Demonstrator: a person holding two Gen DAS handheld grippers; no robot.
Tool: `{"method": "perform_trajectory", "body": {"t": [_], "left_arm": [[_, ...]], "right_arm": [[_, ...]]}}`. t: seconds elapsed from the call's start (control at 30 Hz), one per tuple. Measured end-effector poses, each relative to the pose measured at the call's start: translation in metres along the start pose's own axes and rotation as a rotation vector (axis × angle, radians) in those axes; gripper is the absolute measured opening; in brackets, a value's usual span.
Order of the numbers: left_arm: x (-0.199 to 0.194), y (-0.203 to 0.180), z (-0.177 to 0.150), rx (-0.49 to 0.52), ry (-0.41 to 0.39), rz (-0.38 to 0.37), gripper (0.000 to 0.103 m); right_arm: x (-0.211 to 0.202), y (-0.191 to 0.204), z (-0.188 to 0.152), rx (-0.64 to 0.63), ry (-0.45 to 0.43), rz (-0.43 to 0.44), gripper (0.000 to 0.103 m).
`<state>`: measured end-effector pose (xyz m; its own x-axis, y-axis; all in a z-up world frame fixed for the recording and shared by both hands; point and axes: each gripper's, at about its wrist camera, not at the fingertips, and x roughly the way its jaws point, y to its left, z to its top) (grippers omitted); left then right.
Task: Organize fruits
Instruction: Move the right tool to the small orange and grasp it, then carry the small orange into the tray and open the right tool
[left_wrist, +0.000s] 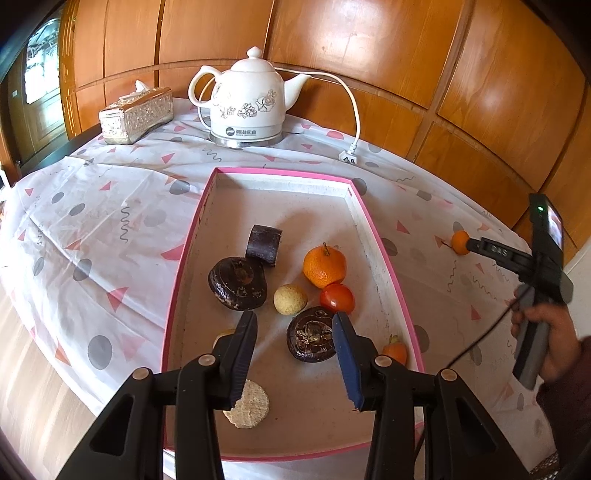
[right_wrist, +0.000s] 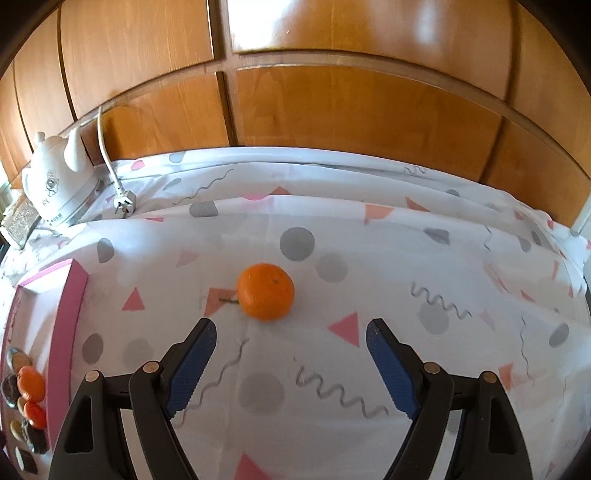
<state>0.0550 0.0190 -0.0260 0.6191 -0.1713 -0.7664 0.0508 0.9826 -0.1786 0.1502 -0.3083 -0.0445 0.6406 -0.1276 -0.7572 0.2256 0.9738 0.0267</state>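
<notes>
Bare cloth (right_wrist: 369, 258) around lone mandarin (right_wrist: 266, 291)

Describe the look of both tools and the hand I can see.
Both tools, left tool and right tool, have black plastic bodies, brass-coloured rivets and blue ribbed pads. The right hand wears a dark maroon sleeve and grips a grey handle trailing a black cable; a green light glows on top.

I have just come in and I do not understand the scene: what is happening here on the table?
A person is sorting fruit with two handheld grippers. The open left gripper hovers over the shallow pink-rimmed tray, which already holds a large orange mandarin, a small red tomato and several dark and pale pieces. The open right gripper is lined up just short of a small round orange mandarin lying alone on the patterned white tablecloth, not yet gripped. A white ceramic kettle stands behind.
</notes>
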Motion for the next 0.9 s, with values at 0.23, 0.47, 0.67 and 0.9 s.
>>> {"method": "perform_trajectory", "body": {"t": [0.23,0.47,0.67,0.9], "left_arm": [[0.004,0.002,-0.001,-0.001,0.014,0.005,0.044],[0.008,0.003,-0.003,-0.010,0.028,0.010,0.044],[0.007,0.001,-0.005,-0.011,0.030,0.004,0.044],[0.001,-0.002,-0.006,-0.013,0.029,-0.002,0.044]], "right_arm": [[0.030,0.008,0.016,-0.007,0.052,-0.006,0.085],[0.046,0.010,0.014,-0.009,0.103,0.047,0.040],[0.033,0.007,0.003,-0.018,0.100,0.075,0.039],[0.013,-0.005,-0.019,-0.003,0.103,0.128,0.039]]}}
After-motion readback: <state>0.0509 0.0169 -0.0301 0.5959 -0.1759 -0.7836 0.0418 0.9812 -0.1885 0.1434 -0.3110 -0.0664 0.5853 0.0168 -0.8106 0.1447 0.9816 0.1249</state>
